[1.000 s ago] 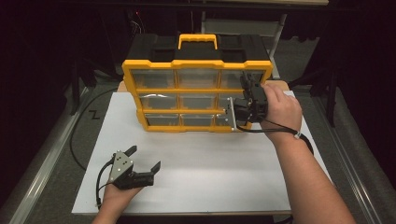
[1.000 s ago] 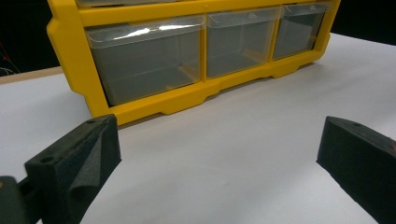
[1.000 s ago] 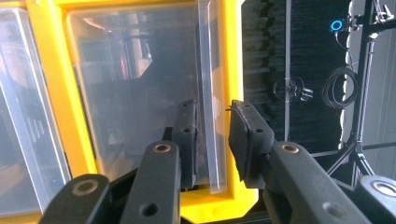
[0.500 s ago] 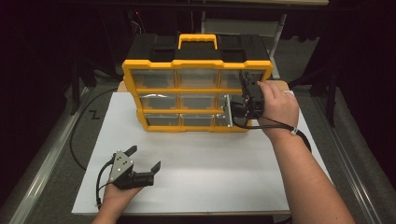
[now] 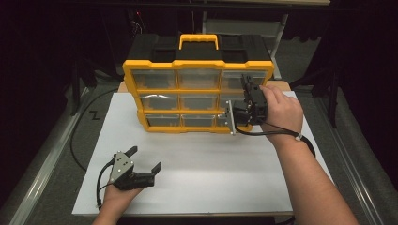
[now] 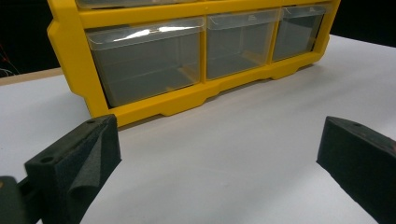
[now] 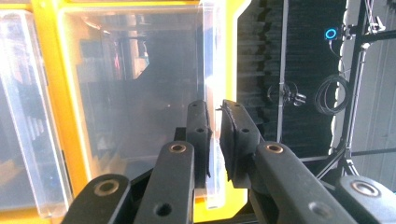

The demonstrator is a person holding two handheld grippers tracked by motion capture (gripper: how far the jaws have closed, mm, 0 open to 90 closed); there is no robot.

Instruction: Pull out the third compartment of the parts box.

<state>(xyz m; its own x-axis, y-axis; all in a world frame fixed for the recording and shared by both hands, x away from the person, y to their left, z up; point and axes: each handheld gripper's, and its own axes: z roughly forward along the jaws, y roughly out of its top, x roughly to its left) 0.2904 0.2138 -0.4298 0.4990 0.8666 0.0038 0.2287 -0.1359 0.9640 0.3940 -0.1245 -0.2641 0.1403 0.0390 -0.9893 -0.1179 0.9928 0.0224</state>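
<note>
Organizer (image 5: 197, 93), yellow frame with clear drawers, stands upright at the far side of the white board (image 5: 197, 183) in the high view. Right gripper (image 5: 245, 101) is up against the right column, at the upper-to-middle drawers, hand wrapped around it. Compared with a second ago the right hand has crept slightly left and toward the cabinet face; nothing else shifted. Left gripper (image 5: 145, 159) rests on the board near the front left, same spot as before, jaws spread wide, nothing between them.

Left gripper view: both black jaws far apart over bare white board, bottom row of clear drawers (image 6: 149, 60) ahead, looking empty, well apart from the jaws.

Right gripper view: camera rolled sideways. Right gripper (image 7: 215, 140) jaws pressed together on the thin clear front lip of a drawer (image 7: 140, 93) at the outer column, next to the yellow frame edge (image 7: 51, 93). Drawer looks empty, though glare makes that uncertain.

Judgement: the small inward move plus the clamp suggests the grip on the lip is set; likely next is a pull to slide the drawer out. Drawer looks seated, not yet out.
</note>
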